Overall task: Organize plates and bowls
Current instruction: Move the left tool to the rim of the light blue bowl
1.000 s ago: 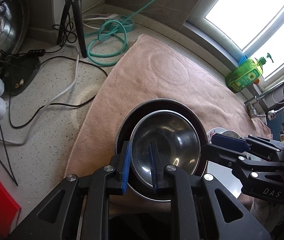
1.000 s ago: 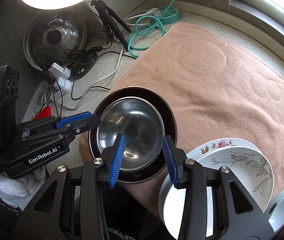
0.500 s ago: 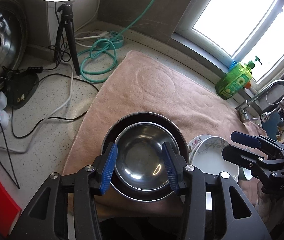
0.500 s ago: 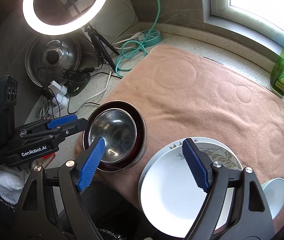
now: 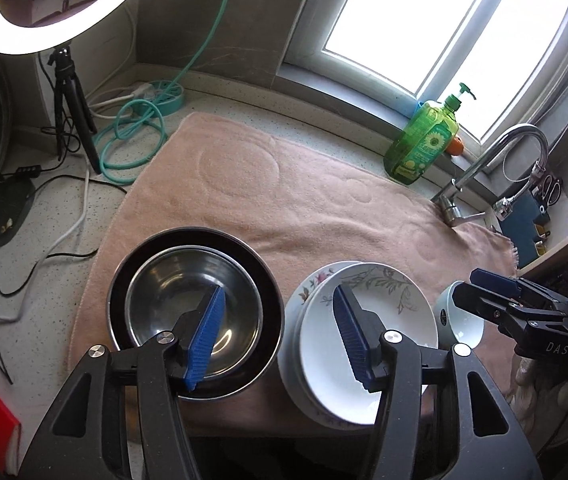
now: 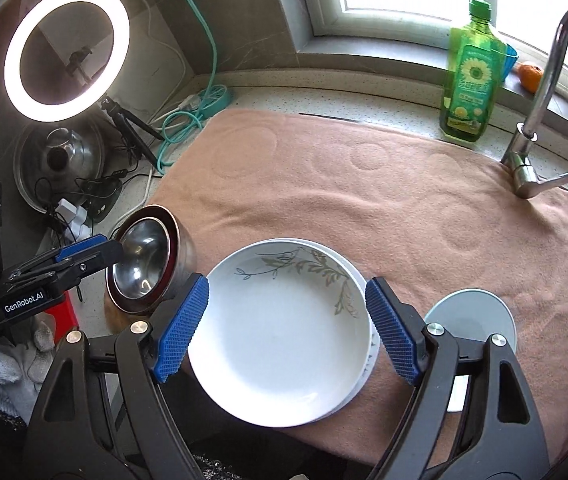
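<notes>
A steel bowl (image 5: pixel 194 304) sits nested inside a dark bowl (image 5: pixel 262 280) on the pink towel (image 5: pixel 284 200). To their right lies a stack of white plates (image 5: pixel 387 300) with leaf and flower patterns, then a small pale bowl (image 5: pixel 459 320). My left gripper (image 5: pixel 280 338) hovers above the gap between the bowls and the plates; its jaws are opening and nothing is held. My right gripper (image 6: pixel 285 332) stands open above the top plate (image 6: pixel 284 340), its pads clear of the rim. The nested bowls (image 6: pixel 144 256) show at the left there, with the left gripper (image 6: pixel 114 248) beside them.
A green soap bottle (image 5: pixel 423 140) and a faucet (image 5: pixel 483 160) stand at the towel's far right. A ring light on a tripod (image 5: pixel 72 92), a green hose (image 5: pixel 132 136), cables and a steel lid (image 6: pixel 60 156) crowd the left counter. A gloved hand (image 6: pixel 8 360) holds the left gripper.
The left gripper let go of the steel bowl's rim and both grippers opened. Both drew back and up; the right one swung right over the plate stack.
</notes>
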